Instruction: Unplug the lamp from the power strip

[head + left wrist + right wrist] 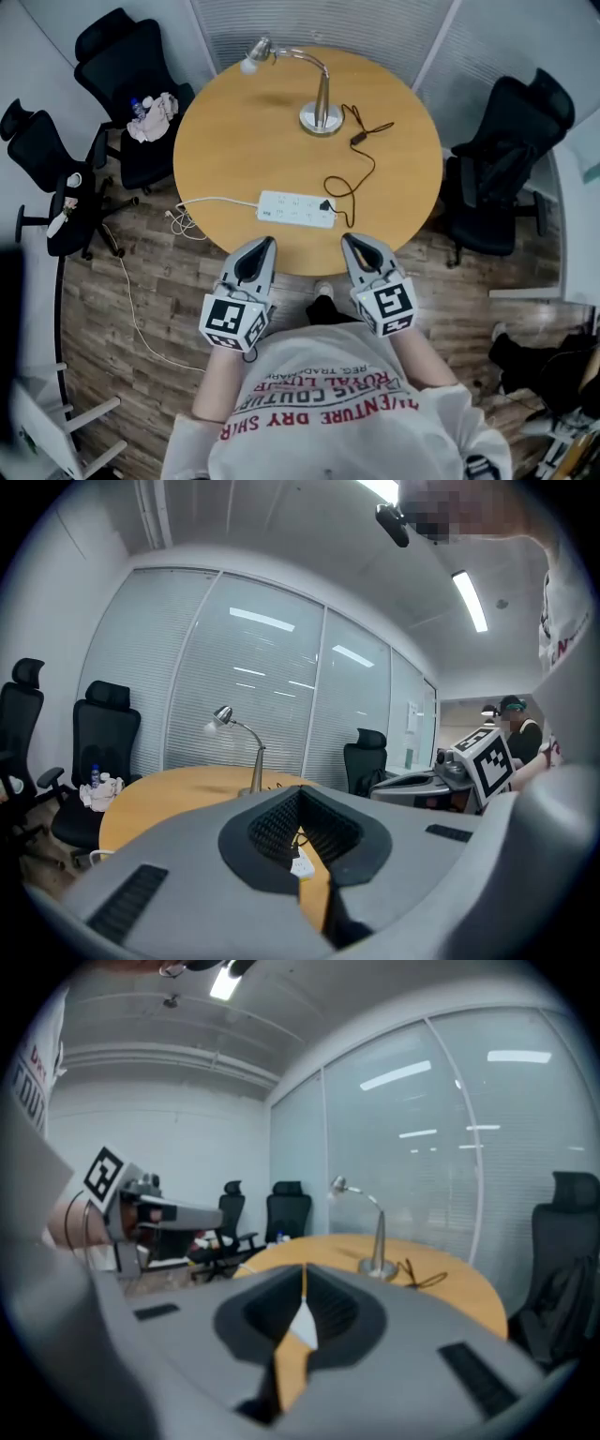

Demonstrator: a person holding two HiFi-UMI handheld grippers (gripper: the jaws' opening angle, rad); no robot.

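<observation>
silver gooseneck lamp (322, 101) upright on table (225, 141), black cord (372, 161) plugged into white power strip (292, 208); left gripper (266, 243), right gripper (348, 239) closed, empty.

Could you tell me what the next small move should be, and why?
Probably move the right gripper forward toward the black plug at the right end of the power strip, opening its jaws on the way: it hangs shut and empty at the table's near edge, and the plug is seated in the strip.

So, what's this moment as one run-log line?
lamp plug: in power strip | left hand-held gripper: shut, empty | right hand-held gripper: shut, empty | both: at table near edge, touching nothing
</observation>
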